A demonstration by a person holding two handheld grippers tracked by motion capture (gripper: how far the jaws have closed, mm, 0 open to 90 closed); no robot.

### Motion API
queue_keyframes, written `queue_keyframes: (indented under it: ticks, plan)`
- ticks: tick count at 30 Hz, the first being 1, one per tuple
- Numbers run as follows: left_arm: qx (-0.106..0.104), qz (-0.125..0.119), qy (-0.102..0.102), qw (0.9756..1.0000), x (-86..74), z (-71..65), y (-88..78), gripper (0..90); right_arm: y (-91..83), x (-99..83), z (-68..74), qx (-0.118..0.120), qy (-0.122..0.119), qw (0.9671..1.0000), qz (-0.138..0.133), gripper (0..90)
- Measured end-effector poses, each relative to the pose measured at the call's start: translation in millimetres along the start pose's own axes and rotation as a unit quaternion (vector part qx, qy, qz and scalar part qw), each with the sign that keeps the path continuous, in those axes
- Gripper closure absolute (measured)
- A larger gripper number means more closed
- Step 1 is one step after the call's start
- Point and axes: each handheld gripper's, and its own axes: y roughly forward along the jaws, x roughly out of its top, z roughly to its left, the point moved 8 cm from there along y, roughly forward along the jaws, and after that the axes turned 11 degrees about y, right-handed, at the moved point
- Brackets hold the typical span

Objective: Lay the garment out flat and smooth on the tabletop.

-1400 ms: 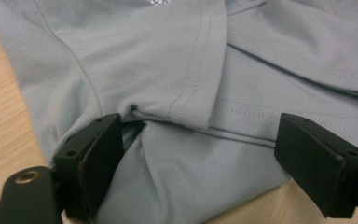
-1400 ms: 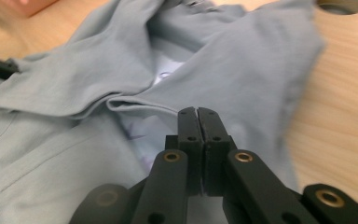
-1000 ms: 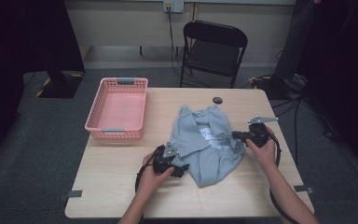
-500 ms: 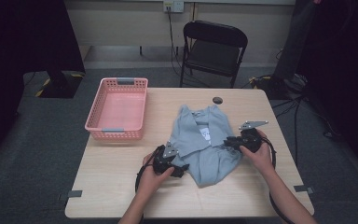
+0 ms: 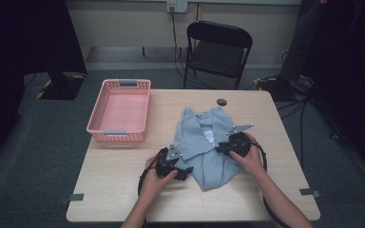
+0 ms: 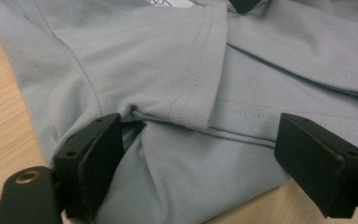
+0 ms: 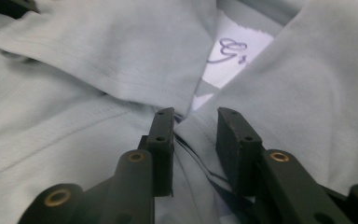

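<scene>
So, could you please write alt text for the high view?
A person's two hand-held grippers work a light blue shirt on a wooden table: the left gripper at its left edge, the right gripper on top. A pink basket stands to the left.

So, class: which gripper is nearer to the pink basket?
Left. The left gripper sits below-right of the pink basket; the right gripper lies farther right, over the shirt.

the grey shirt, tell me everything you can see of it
The grey shirt is light blue-grey knit with stitched hems, a collar and a white neck label with dark writing. It lies crumpled, partly folded, on the wooden table. The left tongs stand wide open at its edge; the right tongs hover narrowly open over a fold.
</scene>
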Motion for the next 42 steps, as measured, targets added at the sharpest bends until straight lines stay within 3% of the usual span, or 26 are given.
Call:
queue_keyframes:
  ticks: [2, 4, 8, 11, 15, 19, 27, 31, 42]
  plan:
    - [0.0, 0.0, 0.0, 1.0, 0.0, 0.0, 0.0, 15.0, 0.3, 0.6, -0.3, 0.003, 0.005, 1.0, -0.001, 73.3]
    - [0.0, 0.0, 0.0, 1.0, 0.0, 0.0, 0.0, 15.0, 0.3, 1.1, -1.0, -0.002, 0.003, 1.0, 0.001, 86.3]
    - [0.0, 0.0, 0.0, 1.0, 0.0, 0.0, 0.0, 15.0, -1.8, 4.2, -3.0, -0.012, 0.01, 0.9999, -0.001, 87.6]
    - [0.0, 0.0, 0.0, 1.0, 0.0, 0.0, 0.0, 15.0, -5.3, 9.1, -5.2, 0.0, 0.034, 0.9991, -0.025, 87.9]
    - [0.0, 0.0, 0.0, 1.0, 0.0, 0.0, 0.0, 15.0, -15.6, 14.8, -13.1, -0.006, 0.055, 0.9974, -0.047, 88.0]
    - [0.0, 0.0, 0.0, 1.0, 0.0, 0.0, 0.0, 15.0, -34.8, 25.2, -26.1, 0.001, 0.087, 0.9925, -0.086, 88.1]
    - [0.0, 0.0, 0.0, 1.0, 0.0, 0.0, 0.0, 15.0, -73.2, 36.7, -62.1, -0.014, 0.135, 0.9811, -0.138, 88.1]
    - [0.0, 0.0, 0.0, 1.0, 0.0, 0.0, 0.0, 15.0, -90.8, 35.9, -83.0, -0.02, 0.164, 0.9727, -0.164, 88.1]
    - [0.0, 0.0, -0.001, 1.0, 0.0, 0.0, 0.0, 15.0, -113.4, 29.5, -111.1, -0.039, 0.187, 0.9644, -0.183, 88.1]
